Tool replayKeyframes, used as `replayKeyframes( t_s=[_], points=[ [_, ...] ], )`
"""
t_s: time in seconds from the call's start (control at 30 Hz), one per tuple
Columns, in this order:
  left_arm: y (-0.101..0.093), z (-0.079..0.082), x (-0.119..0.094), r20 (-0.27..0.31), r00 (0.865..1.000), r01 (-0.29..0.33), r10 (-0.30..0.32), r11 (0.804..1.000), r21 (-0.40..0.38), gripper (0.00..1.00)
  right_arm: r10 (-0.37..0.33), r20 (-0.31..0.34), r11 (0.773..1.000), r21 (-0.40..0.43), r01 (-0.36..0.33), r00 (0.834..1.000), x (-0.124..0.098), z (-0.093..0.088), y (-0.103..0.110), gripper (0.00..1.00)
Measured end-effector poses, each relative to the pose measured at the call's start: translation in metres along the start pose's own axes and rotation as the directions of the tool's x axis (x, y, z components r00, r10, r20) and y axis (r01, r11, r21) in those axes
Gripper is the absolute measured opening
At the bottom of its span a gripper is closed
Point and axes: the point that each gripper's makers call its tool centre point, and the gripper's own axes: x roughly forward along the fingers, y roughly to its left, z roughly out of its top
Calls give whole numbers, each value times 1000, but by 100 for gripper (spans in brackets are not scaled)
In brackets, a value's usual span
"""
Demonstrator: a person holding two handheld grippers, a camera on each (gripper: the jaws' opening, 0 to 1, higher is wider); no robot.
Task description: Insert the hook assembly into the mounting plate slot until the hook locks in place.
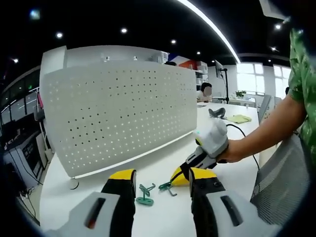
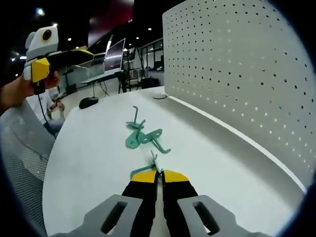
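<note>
A tall white perforated metal mounting plate (image 1: 118, 116) stands upright along the far edge of the white table (image 1: 163, 163), its holes in even rows; I see it again in my right gripper view (image 2: 242, 79), rising beside the table (image 2: 89, 158); my left gripper (image 1: 162, 183) hovers over the near edge, its yellow-tipped jaws parted with nothing between them; my right gripper (image 2: 159, 174) has its jaws pressed together on a small green metal hook (image 2: 150, 165) low over the table; a green hook assembly (image 2: 143, 136) lies flat mid-table, just ahead of those tips, well apart from the plate.
</note>
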Motion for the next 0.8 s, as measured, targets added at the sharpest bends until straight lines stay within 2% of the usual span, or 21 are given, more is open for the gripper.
replayKeyframes(
  t_s=[0.1,0.2,0.6,0.8],
  points=[
    [-1,0,0,-1,1000,3,-3,1000,2,44,2,-6,1000,10,-2,1000,1,-1,0,3],
    [-1,0,0,-2,1000,4,-4,1000,4,44,0,-26,1000,10,0,1000,2,-6,0,7],
    [-2,-1,1,-6,1000,9,-9,1000,4,44,3,-13,1000,-3,-3,1000,6,-7,0,3],
    [-2,-1,1,-7,1000,7,-7,1000,5,44,10,1,1000,29,-10,1000,6,-8,1,0]
  ],
)
